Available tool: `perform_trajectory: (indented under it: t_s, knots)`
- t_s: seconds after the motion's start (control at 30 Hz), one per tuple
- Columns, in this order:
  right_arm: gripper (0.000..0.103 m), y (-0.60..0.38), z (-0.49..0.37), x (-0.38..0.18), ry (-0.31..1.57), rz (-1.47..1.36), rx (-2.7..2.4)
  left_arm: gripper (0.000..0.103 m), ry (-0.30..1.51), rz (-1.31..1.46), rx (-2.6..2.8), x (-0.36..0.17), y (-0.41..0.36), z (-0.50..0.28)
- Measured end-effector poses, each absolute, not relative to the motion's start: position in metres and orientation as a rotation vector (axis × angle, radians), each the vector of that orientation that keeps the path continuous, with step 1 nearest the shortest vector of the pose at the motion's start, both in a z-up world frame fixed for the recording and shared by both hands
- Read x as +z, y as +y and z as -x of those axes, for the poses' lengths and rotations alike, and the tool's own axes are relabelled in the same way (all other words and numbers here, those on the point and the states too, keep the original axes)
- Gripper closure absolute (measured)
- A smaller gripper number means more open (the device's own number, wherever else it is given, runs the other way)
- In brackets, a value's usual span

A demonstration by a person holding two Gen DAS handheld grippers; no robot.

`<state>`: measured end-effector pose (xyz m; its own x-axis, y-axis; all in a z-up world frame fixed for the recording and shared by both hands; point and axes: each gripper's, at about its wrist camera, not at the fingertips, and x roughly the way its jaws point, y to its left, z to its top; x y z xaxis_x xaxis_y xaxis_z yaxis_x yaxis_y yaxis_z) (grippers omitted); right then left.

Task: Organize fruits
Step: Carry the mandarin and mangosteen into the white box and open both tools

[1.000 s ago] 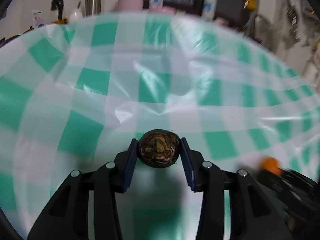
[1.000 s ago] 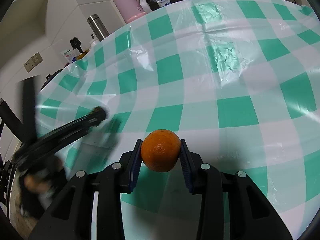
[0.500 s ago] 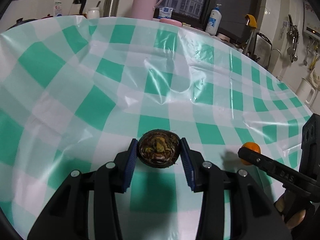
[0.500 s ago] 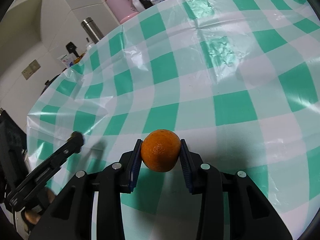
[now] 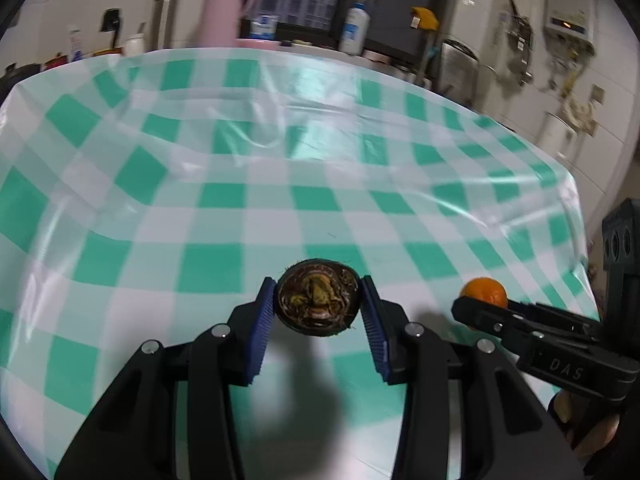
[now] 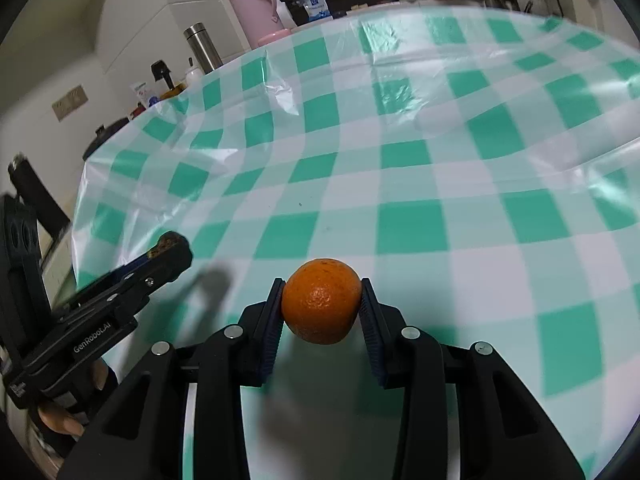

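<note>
Two tools pinching — left tool (image 5: 318, 312) dark rough round fruit (image 5: 317, 302), right tool (image 6: 322, 312) dimpled orange (image 6: 322, 301) (glossy).

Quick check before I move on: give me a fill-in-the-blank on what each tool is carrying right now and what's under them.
1. The right tool is shut on an ____ fruit.
2. The left tool grips a round, dark ____ fruit.
3. Both fruits hang above a tablecloth checked in white and ____.
4. Past the cloth's far edge stands a tall ____ flask.

Missing words: orange; brown; green; pink
</note>
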<state>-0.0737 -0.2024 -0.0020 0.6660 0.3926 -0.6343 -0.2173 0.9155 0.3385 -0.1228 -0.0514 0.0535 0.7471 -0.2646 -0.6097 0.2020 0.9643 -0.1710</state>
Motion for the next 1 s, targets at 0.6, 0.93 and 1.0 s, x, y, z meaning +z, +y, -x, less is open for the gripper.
perform_trajectory:
  t_s: [0.6,0.93,1.0]
  knots:
    - [0.066,-0.266,0.15,-0.007,0.731,-0.209,0.25,0.06,0.7,-0.094,-0.386,0.042,-0.131,0.165]
    - [0.066,-0.329,0.183,-0.021,0.724,-0.277,0.142,0.06,0.701,-0.202,-0.466,0.038,-0.174,0.186]
    - [0.066,-0.345,0.191,-0.024,0.721,-0.298,0.113,0.06,0.702,-0.225,-0.485,0.037,-0.184,0.19]
